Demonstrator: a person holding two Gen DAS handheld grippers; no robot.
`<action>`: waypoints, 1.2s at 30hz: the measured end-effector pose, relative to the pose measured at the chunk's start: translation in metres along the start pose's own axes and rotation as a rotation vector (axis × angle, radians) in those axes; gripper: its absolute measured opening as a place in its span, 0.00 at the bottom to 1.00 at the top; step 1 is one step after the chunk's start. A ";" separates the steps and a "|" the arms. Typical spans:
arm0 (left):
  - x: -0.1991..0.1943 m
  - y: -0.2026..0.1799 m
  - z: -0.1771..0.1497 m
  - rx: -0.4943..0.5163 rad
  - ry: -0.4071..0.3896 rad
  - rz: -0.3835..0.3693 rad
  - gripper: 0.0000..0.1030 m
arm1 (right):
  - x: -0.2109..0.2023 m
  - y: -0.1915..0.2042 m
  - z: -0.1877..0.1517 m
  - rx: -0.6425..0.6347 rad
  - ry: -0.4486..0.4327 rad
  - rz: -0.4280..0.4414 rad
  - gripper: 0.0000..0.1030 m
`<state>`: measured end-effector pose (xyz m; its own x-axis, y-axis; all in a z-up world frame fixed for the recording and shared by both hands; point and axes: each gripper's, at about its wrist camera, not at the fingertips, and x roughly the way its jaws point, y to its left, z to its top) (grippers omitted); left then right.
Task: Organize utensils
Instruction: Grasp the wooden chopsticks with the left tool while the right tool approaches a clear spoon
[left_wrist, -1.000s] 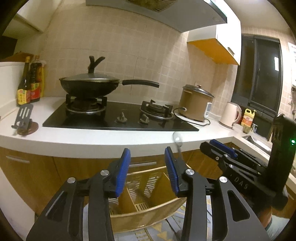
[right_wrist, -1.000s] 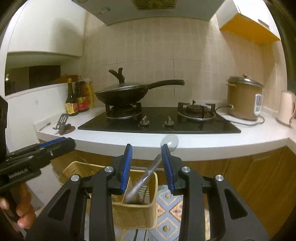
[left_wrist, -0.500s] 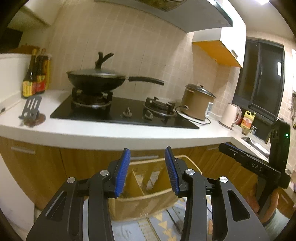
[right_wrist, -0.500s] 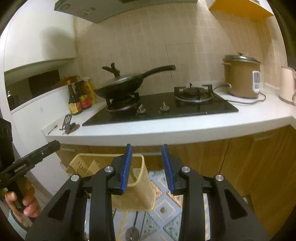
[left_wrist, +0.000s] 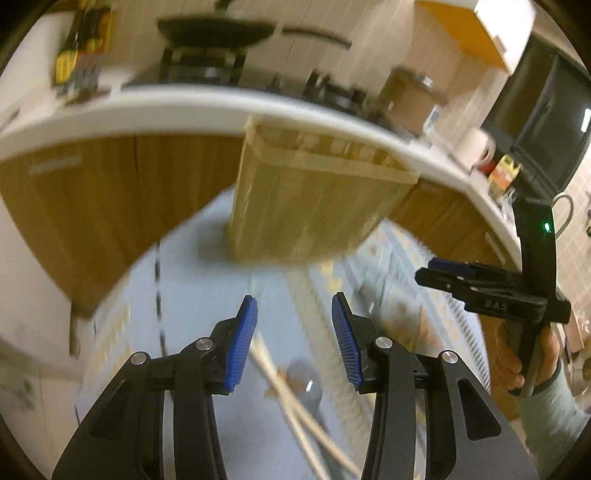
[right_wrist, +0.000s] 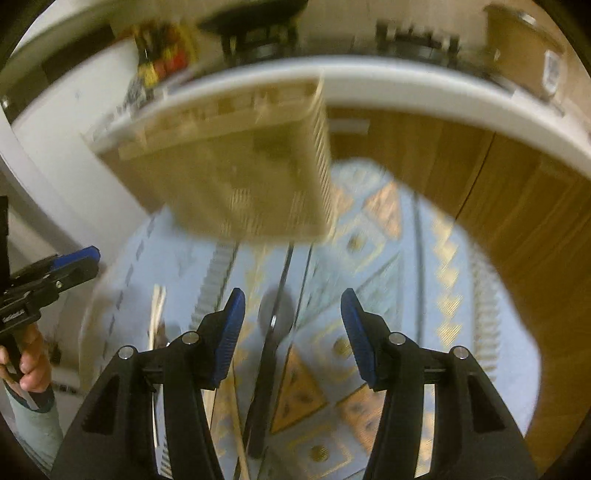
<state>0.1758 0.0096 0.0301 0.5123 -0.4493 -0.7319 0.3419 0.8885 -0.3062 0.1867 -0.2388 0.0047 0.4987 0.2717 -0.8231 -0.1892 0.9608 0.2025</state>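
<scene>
A: Both claws spread wide, holding nothing: left gripper (left_wrist: 294, 317) and right gripper (right_wrist: 292, 314), each tipped down toward the floor.

B: Utensils down there, low in both frames: a spoon (right_wrist: 275, 317) between the right fingers, bowl up, handle running toward the bottom edge. Pale chopsticks (left_wrist: 295, 402) crossing lower centre of the left view, beside a second spoon (left_wrist: 304, 384).

A: Basket (right_wrist: 236, 173) filling the upper centre, standing on the mat.

B: Risks?

A: Heavy blur everywhere, so easy to misjudge the closing point. Thin, flat metal on a soft patterned mat (right_wrist: 373, 254): likely to skate off the pads or get pinched along with the fabric. Grippers near each other, so possibly a clash.

B: Room?

A: White counter (left_wrist: 155, 107) arcing across the top, wooden cabinets (right_wrist: 524, 206) beneath, hob and wok blurred above.
</scene>
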 end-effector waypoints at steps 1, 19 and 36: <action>0.006 0.006 -0.006 -0.016 0.038 -0.007 0.40 | 0.009 0.002 -0.003 0.004 0.038 0.005 0.49; 0.075 0.019 -0.036 -0.133 0.207 0.031 0.21 | 0.063 0.015 -0.013 0.015 0.218 -0.068 0.49; 0.072 0.042 -0.035 -0.155 0.203 -0.012 0.04 | 0.069 0.013 -0.005 -0.001 0.213 -0.059 0.49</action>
<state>0.1993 0.0173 -0.0568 0.3347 -0.4458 -0.8302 0.2136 0.8940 -0.3939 0.2141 -0.2078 -0.0518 0.3189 0.1974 -0.9270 -0.1658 0.9746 0.1505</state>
